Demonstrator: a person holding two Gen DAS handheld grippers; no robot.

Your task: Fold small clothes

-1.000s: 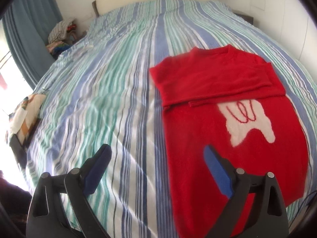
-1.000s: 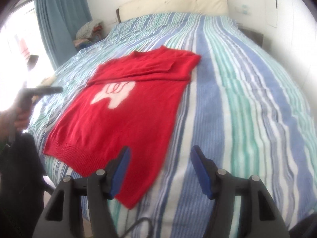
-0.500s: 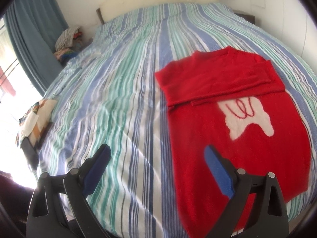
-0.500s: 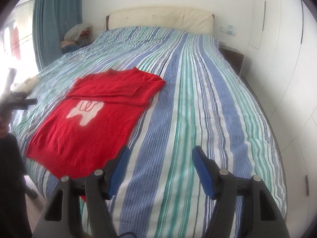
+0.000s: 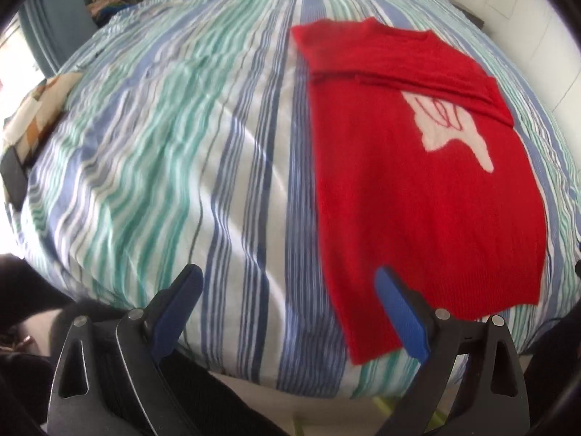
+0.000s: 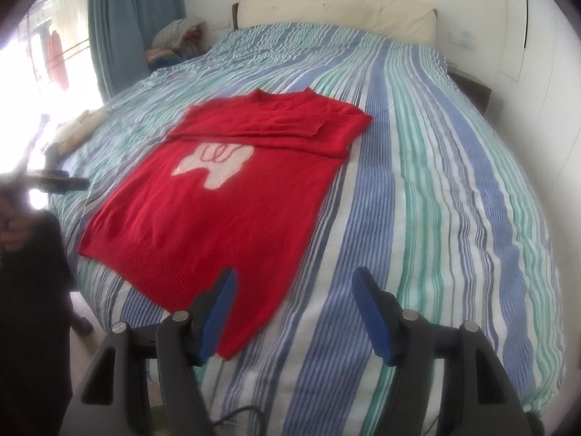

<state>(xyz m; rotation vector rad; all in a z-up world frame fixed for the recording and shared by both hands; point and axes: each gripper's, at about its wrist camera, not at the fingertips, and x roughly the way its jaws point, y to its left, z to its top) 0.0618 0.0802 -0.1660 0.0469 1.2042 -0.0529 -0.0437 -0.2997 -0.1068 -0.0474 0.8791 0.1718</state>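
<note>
Bedroom with white walls, blue curtain (image 6: pixel 136 25) at the window side, cream padded headboard (image 6: pixel 337 9) at the far end. Wide bed under a striped cover (image 6: pixel 435 181) in blue, green and white, filling most of both views (image 5: pixel 163 145). Red sweater (image 6: pixel 225 196) flat on the cover near the foot edge, neckline toward the headboard, ribbed hem toward the cameras, both sleeves folded across the chest in a band; same sweater (image 5: pixel 417 189) to the right of centre in the left wrist view. White tooth-shaped motif (image 6: pixel 214 161) with red scribble on the front, just below the folded sleeves, also visible from the left (image 5: pixel 454 138). Heap of mixed clothes (image 6: pixel 174 38) beside the curtain at the far left corner of the bed. Dark bedside table (image 6: pixel 470 91) by the right wall. Patterned cushion or bag (image 5: pixel 32 112) at the left edge of the bed, too blurred to name. Left gripper (image 5: pixel 288 303) wide open, nothing between its blue pads, hovering at the foot edge with the right pad over the sweater's near left hem corner. Right gripper (image 6: pixel 294 309) likewise spread wide and empty, its left pad over the sweater's near right hem corner, right pad over bare stripes.
</note>
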